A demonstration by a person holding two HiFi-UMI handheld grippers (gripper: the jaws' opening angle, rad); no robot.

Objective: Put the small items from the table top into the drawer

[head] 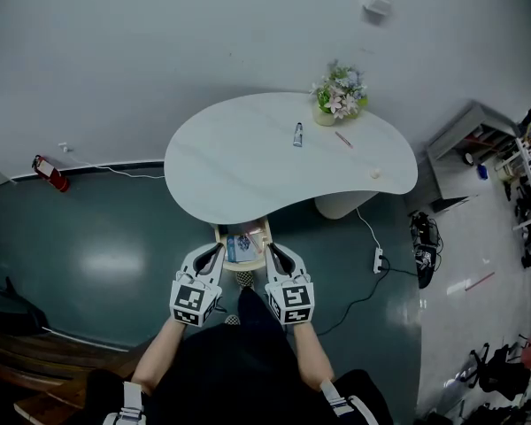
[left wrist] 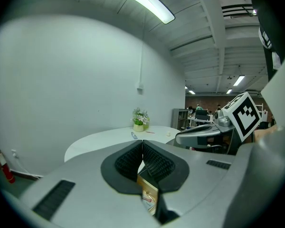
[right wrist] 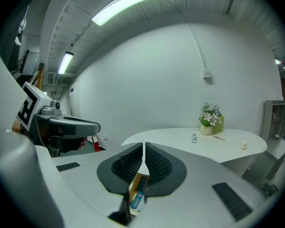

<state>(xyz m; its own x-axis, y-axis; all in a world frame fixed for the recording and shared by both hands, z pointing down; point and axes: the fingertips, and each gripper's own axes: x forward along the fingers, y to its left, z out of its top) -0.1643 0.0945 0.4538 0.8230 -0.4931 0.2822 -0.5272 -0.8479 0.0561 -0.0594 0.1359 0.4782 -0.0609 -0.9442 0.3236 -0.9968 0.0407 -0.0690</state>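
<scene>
A white kidney-shaped table (head: 239, 162) carries a small tube (head: 297, 134), a thin pen (head: 343, 139) and a small white item (head: 375, 173). Under its near edge a wooden drawer (head: 265, 237) stands open with a few small items inside. My left gripper (head: 219, 248) and right gripper (head: 270, 247) hover side by side just in front of the drawer, both shut and holding nothing. In the right gripper view the tube (right wrist: 194, 137), the pen (right wrist: 219, 137) and the white item (right wrist: 243, 145) lie beyond the shut right gripper (right wrist: 143, 148). The left gripper (left wrist: 142, 144) shows drawer contents (left wrist: 148, 196) below its tips.
A pot of flowers (head: 340, 96) stands at the table's far edge. On the floor lie a red fire extinguisher (head: 50, 173) at left and a power strip (head: 378, 258) with a cable at right. A grey shelf unit (head: 473, 144) and clutter fill the right side.
</scene>
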